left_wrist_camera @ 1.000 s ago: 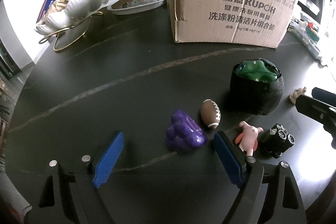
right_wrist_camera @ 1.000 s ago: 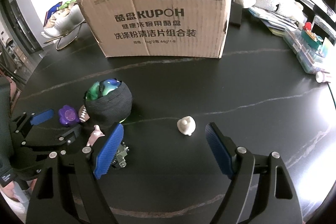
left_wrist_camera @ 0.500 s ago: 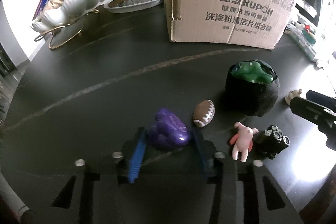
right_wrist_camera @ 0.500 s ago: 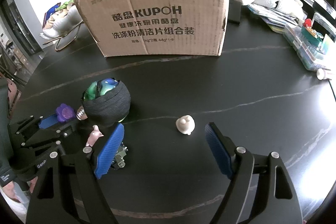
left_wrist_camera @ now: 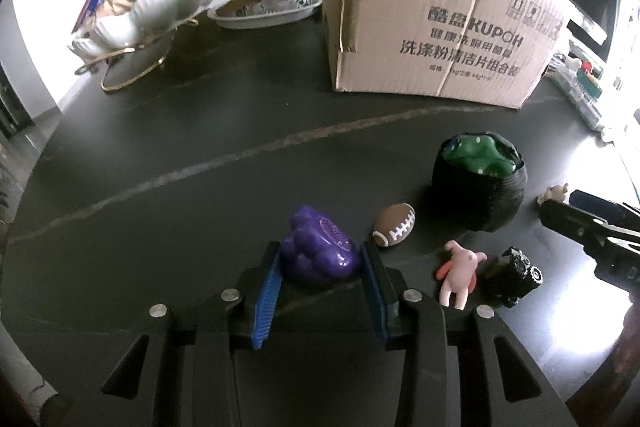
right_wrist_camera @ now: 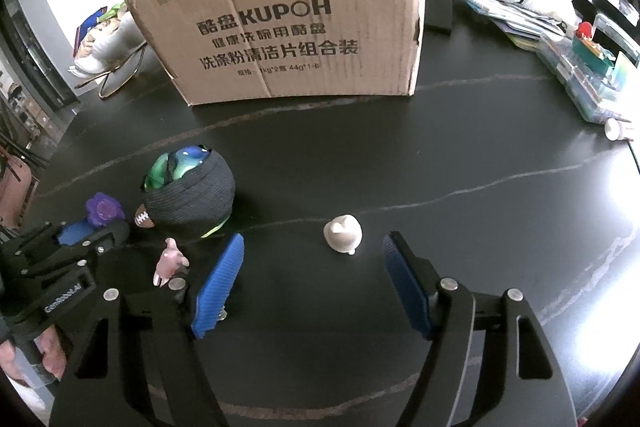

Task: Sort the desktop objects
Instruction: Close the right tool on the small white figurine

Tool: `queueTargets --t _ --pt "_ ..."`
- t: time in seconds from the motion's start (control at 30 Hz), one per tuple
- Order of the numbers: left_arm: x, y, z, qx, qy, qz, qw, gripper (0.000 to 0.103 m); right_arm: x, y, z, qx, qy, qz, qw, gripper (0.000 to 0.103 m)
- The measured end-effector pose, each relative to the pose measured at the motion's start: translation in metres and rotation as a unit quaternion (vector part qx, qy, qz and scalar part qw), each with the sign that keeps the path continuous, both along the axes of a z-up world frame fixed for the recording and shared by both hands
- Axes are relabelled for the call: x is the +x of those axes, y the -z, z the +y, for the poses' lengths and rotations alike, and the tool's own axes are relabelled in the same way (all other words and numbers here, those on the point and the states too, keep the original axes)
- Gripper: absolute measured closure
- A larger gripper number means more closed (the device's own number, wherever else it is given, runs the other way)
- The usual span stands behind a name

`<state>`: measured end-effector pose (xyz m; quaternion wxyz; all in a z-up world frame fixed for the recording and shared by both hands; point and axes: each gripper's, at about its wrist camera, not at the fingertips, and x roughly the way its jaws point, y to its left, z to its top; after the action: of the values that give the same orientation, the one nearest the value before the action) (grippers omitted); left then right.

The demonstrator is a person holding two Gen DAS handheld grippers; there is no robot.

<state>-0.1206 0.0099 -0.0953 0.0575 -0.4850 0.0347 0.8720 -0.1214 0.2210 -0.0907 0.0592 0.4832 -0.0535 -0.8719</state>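
Clamped on the lumpy purple rubber toy (left_wrist_camera: 318, 251) with both blue pads of the left gripper (left_wrist_camera: 320, 259), toy resting on the black veined tabletop (left_wrist_camera: 200, 147); best lifted straight up, squeeze held steady, clearing the small brown football (left_wrist_camera: 394, 225) just beside it before any swing toward the round dark woven basket (left_wrist_camera: 480, 201). Right gripper (right_wrist_camera: 312, 251) closing but not yet touching anything, pads set wide either side of the pale cream animal figurine (right_wrist_camera: 343, 233); worth centring before the pinch. Large brown printed cardboard box (left_wrist_camera: 432, 35) standing at the back, contents hidden. Woven basket already crammed with a green spotted toy (left_wrist_camera: 476, 157), little room left. Pink pig figure (left_wrist_camera: 458, 273) and black toy truck (left_wrist_camera: 514, 275) lying loose nearby
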Motion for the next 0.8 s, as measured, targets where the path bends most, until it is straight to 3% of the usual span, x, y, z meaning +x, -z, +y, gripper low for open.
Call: queueTargets --t 0.33,0.6,0.8 --pt "0.001 0.003 -0.002 0.001 -0.003 -0.007 1.0 0.068 -0.007 0.011 -0.002 0.024 0.001 -0.009 1.0 0.055" --pt "-0.002 0.006 -0.003 0.008 -0.006 -0.009 0.9999 0.068 -0.011 0.015 0.002 0.039 0.011 -0.012 0.999 0.082" --pt "-0.002 0.006 -0.005 0.008 -0.006 -0.01 0.9999 0.068 -0.008 0.016 0.004 0.038 0.013 -0.015 0.999 0.085"
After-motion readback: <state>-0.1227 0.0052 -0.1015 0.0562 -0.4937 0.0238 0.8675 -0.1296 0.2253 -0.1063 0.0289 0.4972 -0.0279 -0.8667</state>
